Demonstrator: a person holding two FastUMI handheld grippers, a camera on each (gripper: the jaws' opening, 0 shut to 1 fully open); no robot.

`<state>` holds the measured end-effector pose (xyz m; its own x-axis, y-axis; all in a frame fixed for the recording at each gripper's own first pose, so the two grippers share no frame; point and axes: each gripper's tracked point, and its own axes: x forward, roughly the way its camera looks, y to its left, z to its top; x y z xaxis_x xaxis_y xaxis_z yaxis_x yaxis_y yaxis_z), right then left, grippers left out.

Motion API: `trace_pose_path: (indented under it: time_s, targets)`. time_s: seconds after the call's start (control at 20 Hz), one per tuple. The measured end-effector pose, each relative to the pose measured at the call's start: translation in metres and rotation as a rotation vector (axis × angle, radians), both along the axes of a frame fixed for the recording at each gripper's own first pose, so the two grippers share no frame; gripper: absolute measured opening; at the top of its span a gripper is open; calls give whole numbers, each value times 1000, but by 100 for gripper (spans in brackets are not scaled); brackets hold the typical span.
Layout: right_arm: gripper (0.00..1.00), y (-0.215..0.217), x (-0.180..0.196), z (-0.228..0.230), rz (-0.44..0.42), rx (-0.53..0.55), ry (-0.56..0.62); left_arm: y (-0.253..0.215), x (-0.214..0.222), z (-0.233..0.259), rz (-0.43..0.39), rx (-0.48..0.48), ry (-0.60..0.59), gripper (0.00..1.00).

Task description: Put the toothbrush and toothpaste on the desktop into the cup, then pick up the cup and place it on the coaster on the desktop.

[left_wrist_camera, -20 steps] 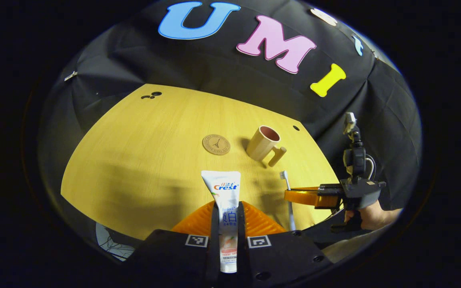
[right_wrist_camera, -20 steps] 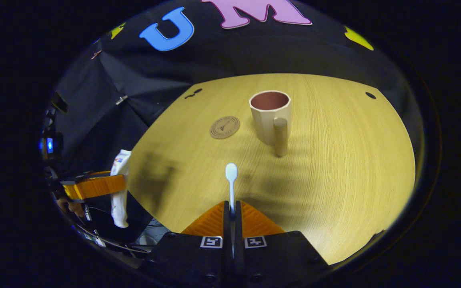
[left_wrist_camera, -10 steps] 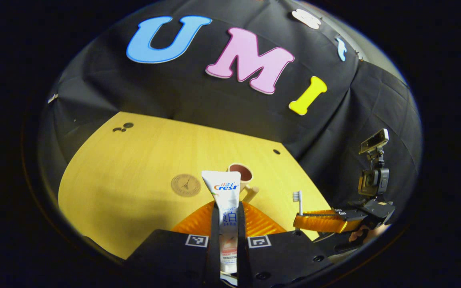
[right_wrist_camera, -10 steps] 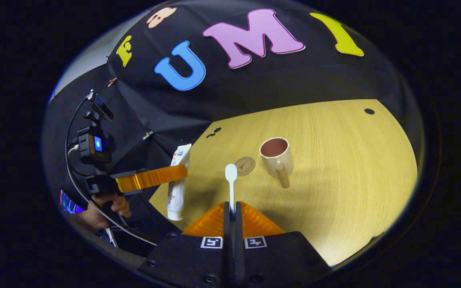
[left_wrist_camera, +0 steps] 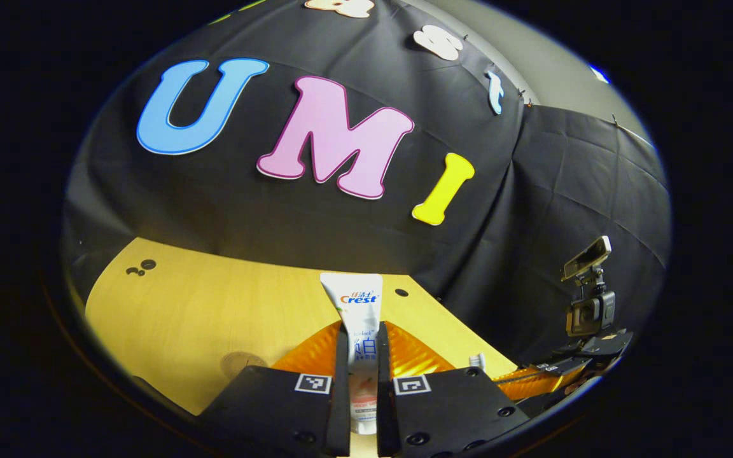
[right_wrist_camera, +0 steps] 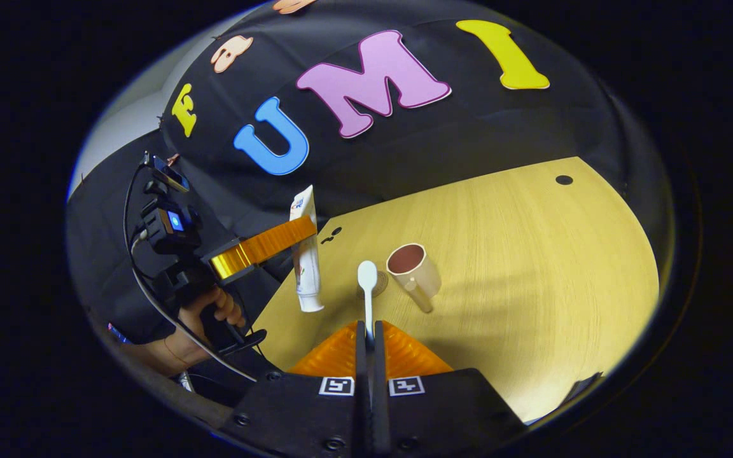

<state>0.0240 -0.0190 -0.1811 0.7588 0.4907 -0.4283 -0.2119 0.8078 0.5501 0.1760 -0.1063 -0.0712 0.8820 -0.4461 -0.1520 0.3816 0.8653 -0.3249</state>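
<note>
Wooden worktop [right_wrist_camera: 500, 254] lies below me. My left gripper [left_wrist_camera: 361, 356] clamps the toothpaste [left_wrist_camera: 357, 318]; my right gripper [right_wrist_camera: 366, 356] pinches the toothbrush [right_wrist_camera: 367, 286], hiding part of the coaster [right_wrist_camera: 379, 284] beside the cup [right_wrist_camera: 412, 270].

In the left gripper view I see my left hand-held gripper [left_wrist_camera: 361, 356] clamped on the toothpaste [left_wrist_camera: 359, 318], both fingers pressing the tube, whose flat crimped end stands up in front of the booth wall. The bench [left_wrist_camera: 214, 312] lies low below it, with the coaster [left_wrist_camera: 239, 364] half hidden at my gripper's edge. At lower right, the right hand-held gripper [left_wrist_camera: 532, 376] holds the toothbrush [left_wrist_camera: 478, 360], bristle head just showing.
</note>
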Motion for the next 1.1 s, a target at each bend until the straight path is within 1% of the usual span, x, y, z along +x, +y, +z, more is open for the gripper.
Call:
trace_pose_path:
  time_s: [0.1, 0.3, 0.55, 0.6, 0.8, 0.95, 1.1]
  targets:
    - [5, -11, -1, -1, -11, 6, 6, -8, 14, 4, 2, -31, -24, 22]
    - [5, -35, -5, -6, -29, 6, 26, -7, 48, 13, 63, -103, -82, 21]
    - [5, -62, -4, -18, -27, 2, 58, 5, 101, -2, 184, -80, -102, 21]
    - [5, -68, -1, -19, -29, 1, 63, 5, 109, -7, 198, -77, -107, 21]
    - [5, -84, 1, -23, -43, 11, 81, -1, 128, -34, 224, -45, -97, 21]
    - [5, -95, -1, -27, -52, 3, 92, -10, 141, -60, 225, -7, -68, 21]
    - [5, -104, -3, -29, -59, -2, 105, -17, 145, -80, 223, -1, -27, 22]
